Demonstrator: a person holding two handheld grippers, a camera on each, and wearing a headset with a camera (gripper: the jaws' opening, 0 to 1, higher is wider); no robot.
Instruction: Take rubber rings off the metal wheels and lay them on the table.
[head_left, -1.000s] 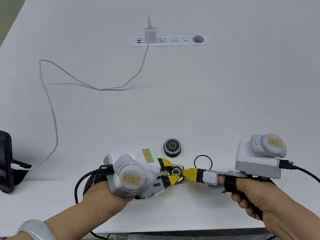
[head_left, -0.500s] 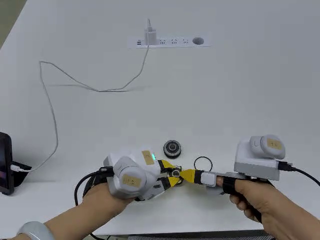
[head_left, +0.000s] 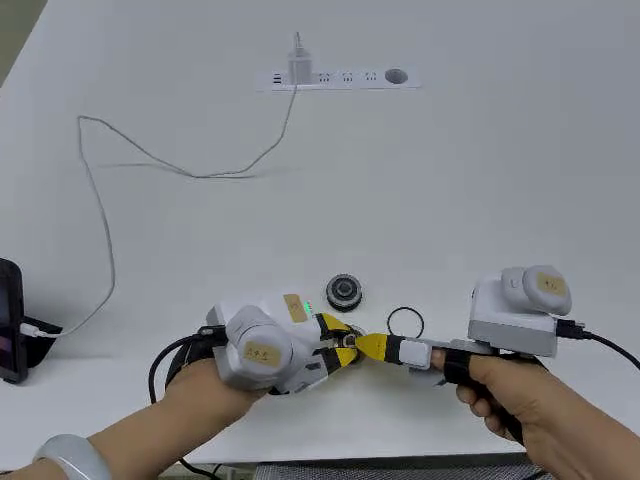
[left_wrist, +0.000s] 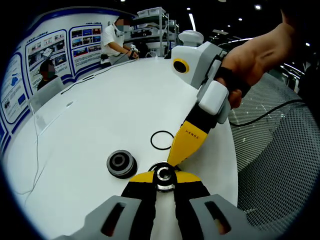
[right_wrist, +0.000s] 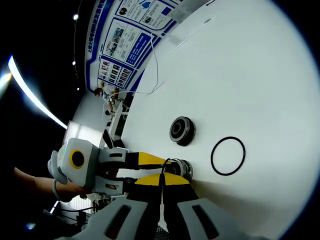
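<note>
White table (head_left: 450, 180), wheel (left_wrist: 164, 172) half hidden in left gripper (left_wrist: 164, 176)

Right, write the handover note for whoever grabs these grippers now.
Left gripper: shut on a metal wheel, near the front edge of the table.
Right gripper: jaws together, tips against that wheel's rim; can't tell whether they pinch its ring.
Done: one rubber ring lies loose on the table.
Left: strip the held wheel, lay its ring down, then check the second wheel lying just beyond.
</note>
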